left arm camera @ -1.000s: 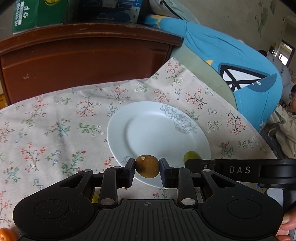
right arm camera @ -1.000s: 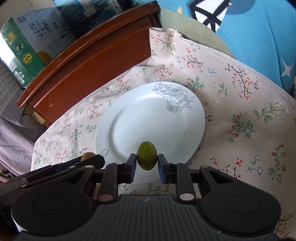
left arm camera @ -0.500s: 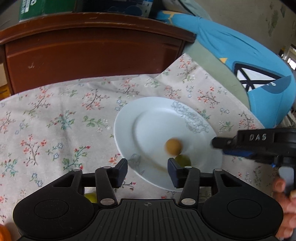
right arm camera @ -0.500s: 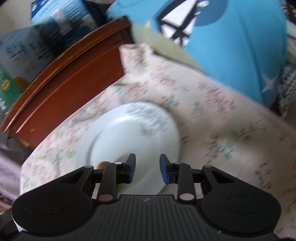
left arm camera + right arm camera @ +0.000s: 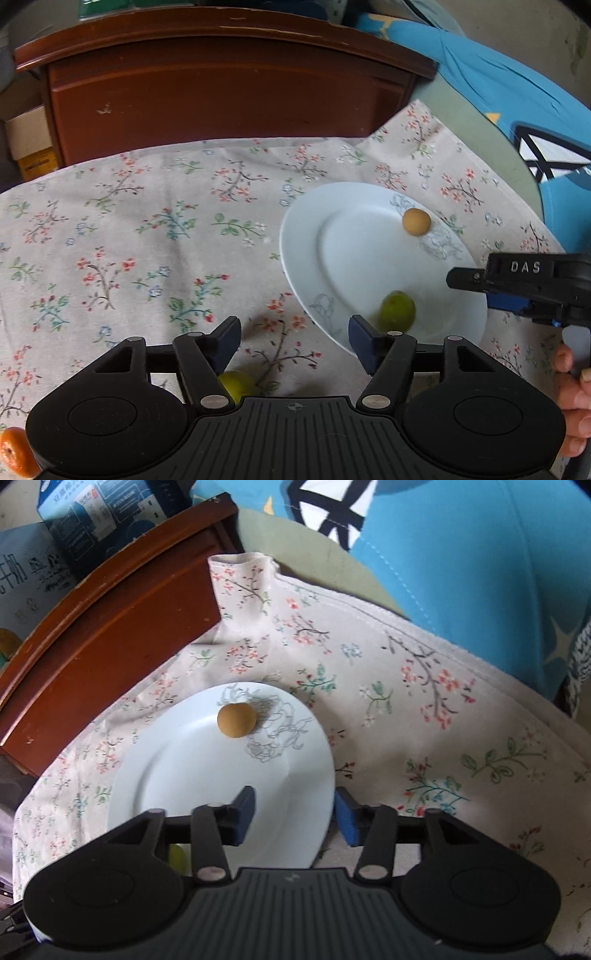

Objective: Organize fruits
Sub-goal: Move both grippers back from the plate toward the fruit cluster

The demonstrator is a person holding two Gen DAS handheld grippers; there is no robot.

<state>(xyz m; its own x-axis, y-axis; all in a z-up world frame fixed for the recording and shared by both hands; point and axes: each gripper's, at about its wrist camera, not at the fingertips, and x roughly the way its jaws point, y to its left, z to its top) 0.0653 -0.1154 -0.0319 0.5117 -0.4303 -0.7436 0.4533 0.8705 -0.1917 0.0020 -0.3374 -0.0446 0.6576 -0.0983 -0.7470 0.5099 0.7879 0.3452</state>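
A white plate (image 5: pixel 332 229) lies on the floral cloth; it also shows in the right wrist view (image 5: pixel 177 760). A round brown fruit (image 5: pixel 416 221) rests at the plate's far side, also seen from the right wrist (image 5: pixel 236 720). A green fruit (image 5: pixel 397 311) lies at the plate's near rim; a sliver of it shows behind my right gripper's left finger (image 5: pixel 176 857). My left gripper (image 5: pixel 294 343) is open and empty, left of the plate. My right gripper (image 5: pixel 294 819) is open and empty over the plate's near edge. It shows in the left wrist view (image 5: pixel 517 280).
Another green fruit (image 5: pixel 236 384) lies on the cloth under my left gripper's left finger. An orange fruit (image 5: pixel 16 452) sits at the bottom left. A brown wooden cabinet (image 5: pixel 221 92) stands behind the table. A blue cushion (image 5: pixel 461 554) lies at the right.
Both grippers opened and let go of their fruits. The brown fruit rolled to the plate's far side; the green one rests at the near rim. Both grippers pulled back, the left one leftward.
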